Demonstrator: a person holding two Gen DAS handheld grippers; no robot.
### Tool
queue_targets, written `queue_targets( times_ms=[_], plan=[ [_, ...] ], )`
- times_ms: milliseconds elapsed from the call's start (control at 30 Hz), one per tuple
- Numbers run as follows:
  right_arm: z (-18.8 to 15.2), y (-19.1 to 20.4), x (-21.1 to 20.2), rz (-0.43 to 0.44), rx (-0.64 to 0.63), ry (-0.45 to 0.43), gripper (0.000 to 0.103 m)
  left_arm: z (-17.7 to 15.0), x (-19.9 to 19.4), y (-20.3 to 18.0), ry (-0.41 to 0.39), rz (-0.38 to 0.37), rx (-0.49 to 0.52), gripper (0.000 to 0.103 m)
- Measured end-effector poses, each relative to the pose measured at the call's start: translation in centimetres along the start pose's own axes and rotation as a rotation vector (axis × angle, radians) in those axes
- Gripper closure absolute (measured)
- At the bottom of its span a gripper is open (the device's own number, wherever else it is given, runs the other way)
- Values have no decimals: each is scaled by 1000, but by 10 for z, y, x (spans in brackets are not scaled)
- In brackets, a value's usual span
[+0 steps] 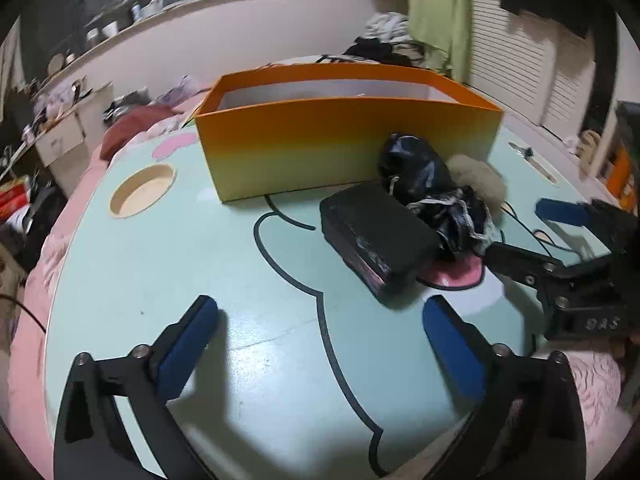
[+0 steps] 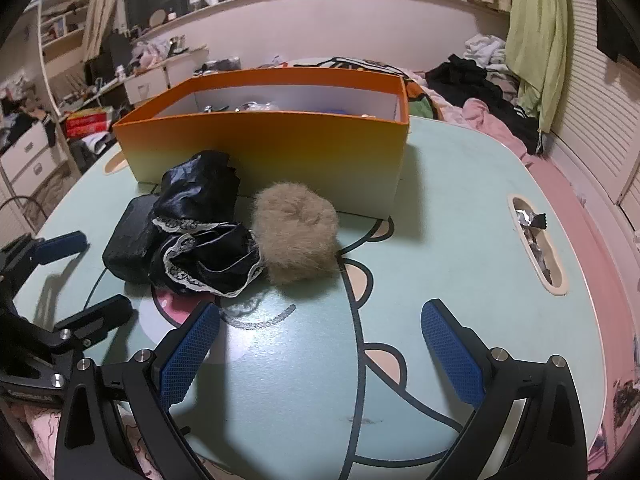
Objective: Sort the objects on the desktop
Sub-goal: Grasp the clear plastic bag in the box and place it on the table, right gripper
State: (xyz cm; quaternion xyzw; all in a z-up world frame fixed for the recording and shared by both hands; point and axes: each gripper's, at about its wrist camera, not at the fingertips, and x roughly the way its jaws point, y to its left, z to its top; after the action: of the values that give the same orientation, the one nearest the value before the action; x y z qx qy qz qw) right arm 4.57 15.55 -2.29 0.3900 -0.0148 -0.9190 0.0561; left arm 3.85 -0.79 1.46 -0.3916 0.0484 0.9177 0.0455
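Observation:
An orange-to-yellow open box [image 1: 344, 148] [image 2: 272, 152] stands at the back of the mint table [image 1: 180, 260] [image 2: 460, 220]. In front of it lie a black rectangular case [image 1: 376, 236] [image 2: 130, 240], a crumpled black satin cloth with lace trim [image 1: 436, 188] [image 2: 204, 232] and a beige fluffy puff [image 1: 480, 178] [image 2: 296, 232]. My left gripper [image 1: 320, 336] [image 2: 86, 276] is open and empty, near and left of the case. My right gripper [image 2: 320, 344] [image 1: 524, 232] is open and empty, in front of the puff.
The box holds several small items [image 2: 248, 107]. A round cup hole [image 1: 142, 194] sits at the table's left, an oval slot with foil wrappers [image 2: 536, 240] at its right. Pink bedding [image 2: 568, 184] and clothes [image 2: 480, 80] surround the table.

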Motion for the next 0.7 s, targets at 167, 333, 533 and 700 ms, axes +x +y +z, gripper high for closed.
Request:
queue_targets(
  times_ms=[167, 333, 533, 700],
  plan=[
    [1, -4, -25, 49, 30, -121, 10, -6, -3, 5, -17, -1, -7, 1],
    [40, 3, -41, 212, 49, -137, 50, -9, 5, 7, -20, -2, -6, 1],
    [139, 15, 3, 254, -1, 43, 66, -11, 7, 2, -21, -3, -6, 1],
    [169, 43, 64, 151, -85, 188, 56, -7, 10, -6, -27, -8, -2, 1]
  ],
)
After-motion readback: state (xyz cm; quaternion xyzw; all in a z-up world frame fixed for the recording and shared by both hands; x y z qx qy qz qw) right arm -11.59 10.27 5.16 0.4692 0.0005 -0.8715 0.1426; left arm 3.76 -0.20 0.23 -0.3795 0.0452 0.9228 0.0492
